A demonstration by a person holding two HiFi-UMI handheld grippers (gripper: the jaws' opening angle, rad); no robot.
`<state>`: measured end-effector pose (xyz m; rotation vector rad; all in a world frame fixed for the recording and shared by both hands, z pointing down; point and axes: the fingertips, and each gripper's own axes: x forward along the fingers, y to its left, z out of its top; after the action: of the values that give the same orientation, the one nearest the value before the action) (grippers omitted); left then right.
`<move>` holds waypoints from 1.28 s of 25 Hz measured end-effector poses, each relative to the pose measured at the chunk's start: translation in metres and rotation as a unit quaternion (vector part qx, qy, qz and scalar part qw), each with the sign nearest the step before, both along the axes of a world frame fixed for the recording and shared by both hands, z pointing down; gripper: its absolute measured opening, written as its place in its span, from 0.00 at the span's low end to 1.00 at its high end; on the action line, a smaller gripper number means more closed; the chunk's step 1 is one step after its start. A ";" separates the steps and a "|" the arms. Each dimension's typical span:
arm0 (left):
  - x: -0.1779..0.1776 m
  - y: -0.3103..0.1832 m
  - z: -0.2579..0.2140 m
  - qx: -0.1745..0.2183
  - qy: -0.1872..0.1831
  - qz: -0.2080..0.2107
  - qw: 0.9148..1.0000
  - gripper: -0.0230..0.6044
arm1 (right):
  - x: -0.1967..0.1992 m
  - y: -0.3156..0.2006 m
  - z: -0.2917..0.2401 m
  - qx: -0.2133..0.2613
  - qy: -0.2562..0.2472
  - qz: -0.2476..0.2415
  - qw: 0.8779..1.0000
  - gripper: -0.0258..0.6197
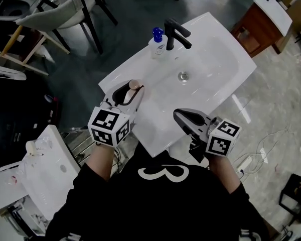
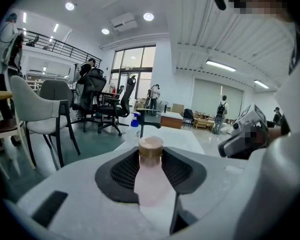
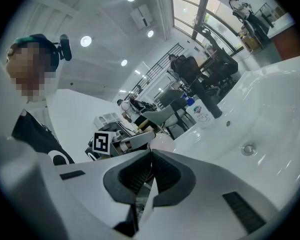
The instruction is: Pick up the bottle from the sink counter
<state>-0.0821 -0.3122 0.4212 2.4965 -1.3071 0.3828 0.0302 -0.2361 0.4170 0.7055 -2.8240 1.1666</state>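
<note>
My left gripper (image 1: 126, 95) is clamped on the pink bottle (image 2: 151, 176), its pads pressing both sides of the body below the brown cap, at the near left edge of the white sink counter (image 1: 140, 64). My right gripper (image 3: 151, 176) has its jaws together with nothing between them, at the counter's near right edge. Farther off, a black faucet (image 1: 174, 34) stands with a blue-pump soap dispenser (image 1: 157, 43) just left of it.

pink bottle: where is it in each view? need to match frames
Head view: pink bottle left of centre, between the left gripper's fingers.
Left gripper view: centre, gripped.
Right gripper view: centre, rounded end just above the fingers.
Shared landmark: blue-pump soap bottle.
</note>
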 end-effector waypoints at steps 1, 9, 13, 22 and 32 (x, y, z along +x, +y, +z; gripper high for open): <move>0.002 0.005 -0.004 0.002 -0.002 0.003 1.000 0.27 | 0.000 0.001 -0.003 0.004 0.000 -0.002 1.000 0.06; 0.014 0.046 -0.035 0.014 0.012 0.007 1.000 0.27 | 0.002 0.014 -0.025 0.032 -0.014 -0.016 0.999 0.06; 0.017 0.065 -0.046 0.017 0.015 0.006 1.000 0.27 | 0.000 0.023 -0.034 0.064 0.006 -0.030 0.998 0.06; 0.027 0.107 -0.066 0.020 0.021 0.004 1.000 0.27 | 0.000 0.043 -0.061 0.114 0.021 -0.042 0.992 0.06; 0.032 0.140 -0.099 0.039 0.037 0.012 0.998 0.27 | -0.002 0.063 -0.100 0.168 0.030 -0.060 0.984 0.06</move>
<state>-0.0503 -0.1718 0.3220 2.5670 -1.2888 0.2470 0.0287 -0.1734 0.3170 0.5567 -2.9925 0.6469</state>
